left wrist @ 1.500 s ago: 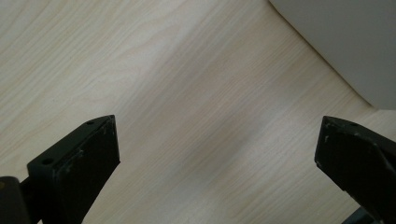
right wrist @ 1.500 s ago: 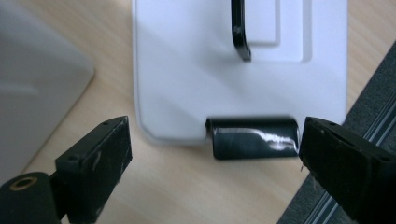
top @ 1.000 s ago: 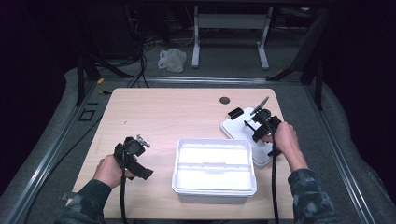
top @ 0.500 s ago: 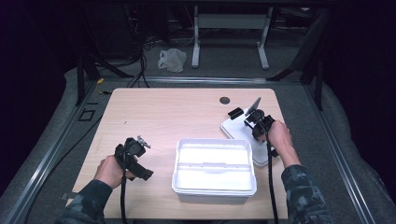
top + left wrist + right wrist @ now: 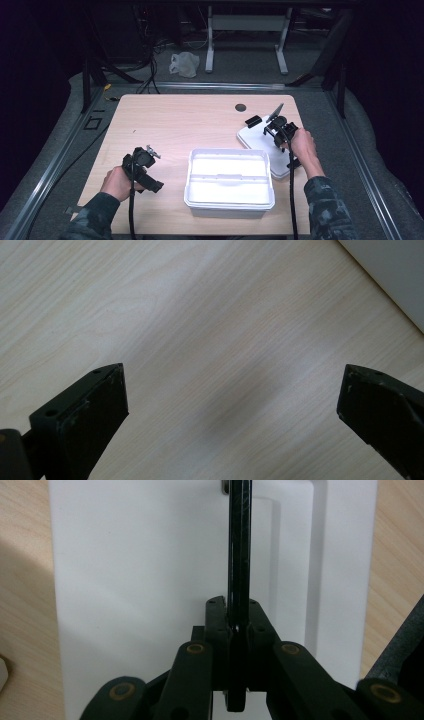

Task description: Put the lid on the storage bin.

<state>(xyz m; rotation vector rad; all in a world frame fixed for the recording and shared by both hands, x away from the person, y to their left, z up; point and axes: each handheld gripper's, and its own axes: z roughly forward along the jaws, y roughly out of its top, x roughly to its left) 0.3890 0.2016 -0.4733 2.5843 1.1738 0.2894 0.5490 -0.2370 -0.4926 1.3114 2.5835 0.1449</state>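
My right gripper [image 5: 278, 128] hovers over a flat white tray [image 5: 254, 142] at the table's right side. Its jaws have just been closing and are now shut on a thin black flat piece [image 5: 237, 560], seen edge-on in the right gripper view and running away from the right gripper [image 5: 234, 606] across the tray [image 5: 125, 580]. In the high view the piece's grey end [image 5: 274, 113] sticks up past the jaws. My left gripper [image 5: 150, 181] is held at the front left, open over bare wood, and the left gripper [image 5: 232, 405] has nothing between its jaws.
A deep white container [image 5: 230, 202] stands at the front middle between the hands; its edge [image 5: 395, 275] lies close to the left gripper. A small black block [image 5: 253, 120] lies at the tray's far corner. A round hole [image 5: 240, 107] marks the tabletop behind it.
The right hand has edged slightly over the white tray with the thin piece standing up from its jaws. The left hand has kept still.
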